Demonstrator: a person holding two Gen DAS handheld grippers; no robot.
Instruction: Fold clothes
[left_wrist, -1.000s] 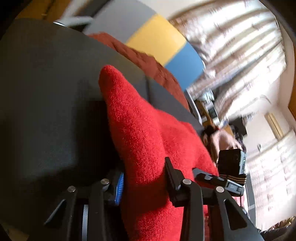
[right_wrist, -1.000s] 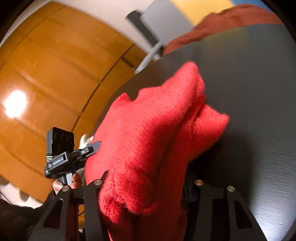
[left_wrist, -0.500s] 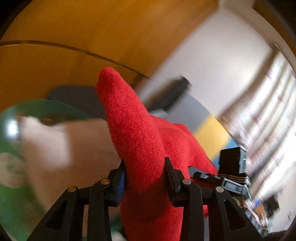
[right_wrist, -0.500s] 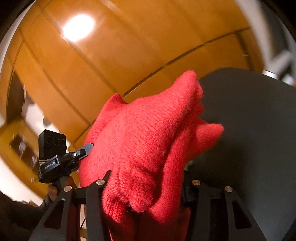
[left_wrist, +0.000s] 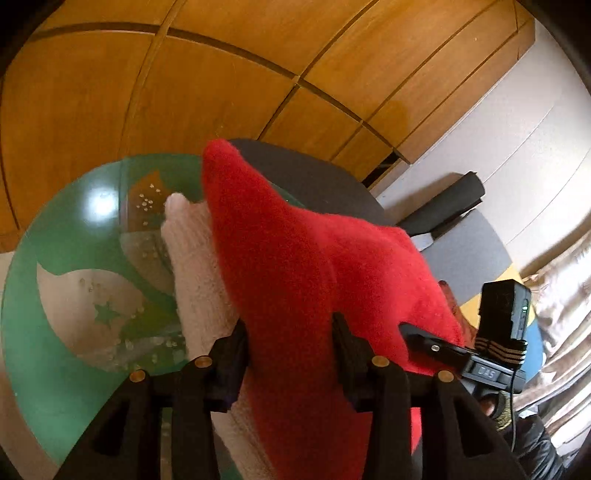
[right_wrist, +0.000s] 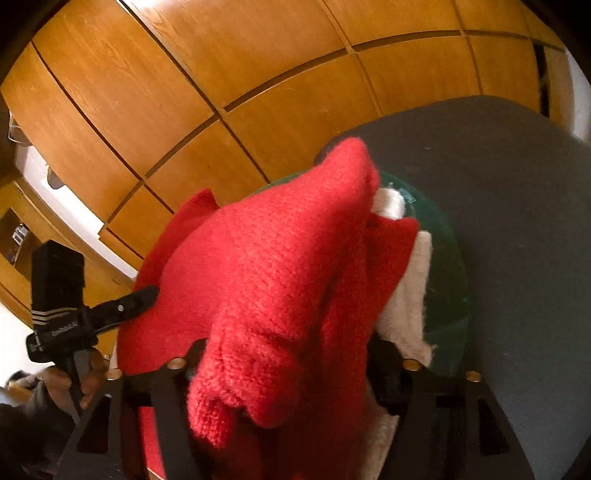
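A folded red knit sweater (left_wrist: 295, 280) is held up between both grippers. My left gripper (left_wrist: 290, 339) is shut on one thick edge of it. My right gripper (right_wrist: 284, 354) is shut on the other edge of the red sweater (right_wrist: 266, 280), whose bulk hides the fingertips. Just under the sweater lies a folded white knit garment (left_wrist: 195, 266) on a round green glass table (left_wrist: 55, 258). The white garment (right_wrist: 410, 295) shows at the sweater's right side in the right wrist view. The right gripper appears in the left wrist view (left_wrist: 461, 354), the left gripper in the right wrist view (right_wrist: 110, 310).
Wooden wall panels (left_wrist: 184, 74) stand behind the green table. A dark grey round surface (right_wrist: 517, 221) lies to the right. A grey chair (left_wrist: 461, 240) and curtains (left_wrist: 561, 288) are at the far right. A hand (right_wrist: 70, 384) grips the left tool's handle.
Both grippers have carried the red sweater away from the dark grey surface, swinging left to the green table and the white garment. The grips have stayed shut.
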